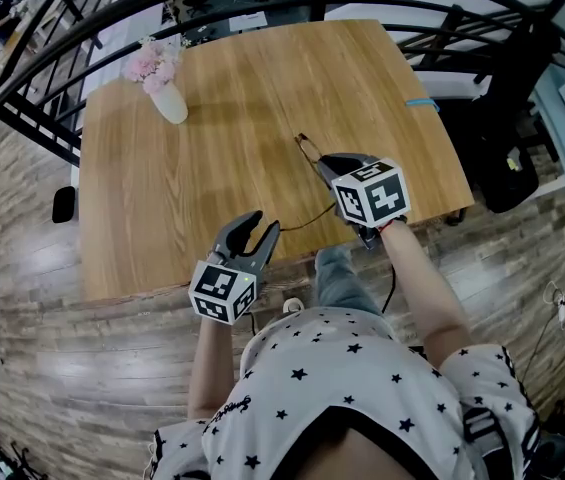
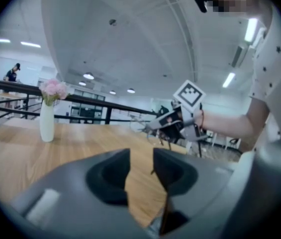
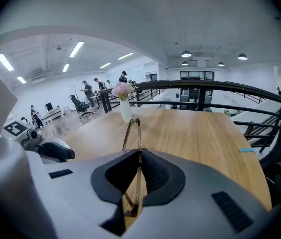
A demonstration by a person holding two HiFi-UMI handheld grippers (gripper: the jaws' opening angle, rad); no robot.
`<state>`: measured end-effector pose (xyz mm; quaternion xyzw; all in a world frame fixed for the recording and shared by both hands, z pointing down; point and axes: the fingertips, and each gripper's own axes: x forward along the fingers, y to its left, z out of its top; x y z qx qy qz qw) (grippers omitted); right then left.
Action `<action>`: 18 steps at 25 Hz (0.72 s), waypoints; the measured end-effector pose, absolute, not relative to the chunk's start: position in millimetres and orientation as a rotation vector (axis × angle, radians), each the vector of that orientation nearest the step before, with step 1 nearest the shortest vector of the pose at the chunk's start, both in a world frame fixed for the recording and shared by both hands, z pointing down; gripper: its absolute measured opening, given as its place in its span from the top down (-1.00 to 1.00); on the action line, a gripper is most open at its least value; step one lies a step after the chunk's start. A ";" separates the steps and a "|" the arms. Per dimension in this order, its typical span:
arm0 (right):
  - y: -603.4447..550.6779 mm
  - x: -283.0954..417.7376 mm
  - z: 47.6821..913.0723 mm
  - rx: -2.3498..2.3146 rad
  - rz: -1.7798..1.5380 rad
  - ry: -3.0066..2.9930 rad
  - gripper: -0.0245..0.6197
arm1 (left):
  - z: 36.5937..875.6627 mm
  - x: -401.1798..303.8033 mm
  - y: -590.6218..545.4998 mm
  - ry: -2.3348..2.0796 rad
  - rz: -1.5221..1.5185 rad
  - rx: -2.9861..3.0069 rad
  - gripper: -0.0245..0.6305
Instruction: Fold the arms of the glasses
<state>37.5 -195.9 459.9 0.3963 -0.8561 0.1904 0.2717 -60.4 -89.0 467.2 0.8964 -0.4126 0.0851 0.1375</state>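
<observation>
- Upper left of the head view: a white vase of pink flowers (image 1: 170, 103) stands upright near the far left corner of the wooden table (image 1: 212, 168), well apart from both grippers. A black railing (image 1: 62, 38) runs behind that corner.
- Lower centre-left: the left gripper (image 1: 262, 223) hangs over the table's near edge. In the left gripper view its fingers are spread apart with only bare tabletop between them (image 2: 141, 158). The vase (image 2: 46, 121) stands far off at that view's left.
- Centre: the glasses (image 1: 309, 151) are held up over the table. One thin arm juts toward the upper left beyond the right gripper. The other trails down and left, and its end comes close to the left gripper's fingertips (whether it touches them I cannot tell).
- Centre-right: the right gripper (image 1: 324, 160), marker cube on top, points toward the upper left. In the right gripper view its fingers are pressed together (image 3: 139, 156) and pinch the thin brown frame of the glasses (image 3: 138, 133), which stands on edge between the pads and pokes out ahead of them, in line with the vase (image 3: 125, 111).
- Upper right: a small blue strip (image 1: 422, 103) lies by the table's right edge, well clear of the grippers.
</observation>
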 end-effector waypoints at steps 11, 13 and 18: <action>-205.4 36.4 449.3 1.093 0.521 -2.317 0.82 | 479.3 -58.2 -72.3 -1.248 0.302 2.585 0.43; -204.9 34.3 448.9 1.088 0.518 -2.320 0.82 | 481.4 -59.2 -72.3 -1.269 0.318 2.580 0.47; -203.3 29.5 449.0 1.075 0.518 -2.326 0.82 | 483.5 -62.8 -75.5 -1.306 0.332 2.569 0.56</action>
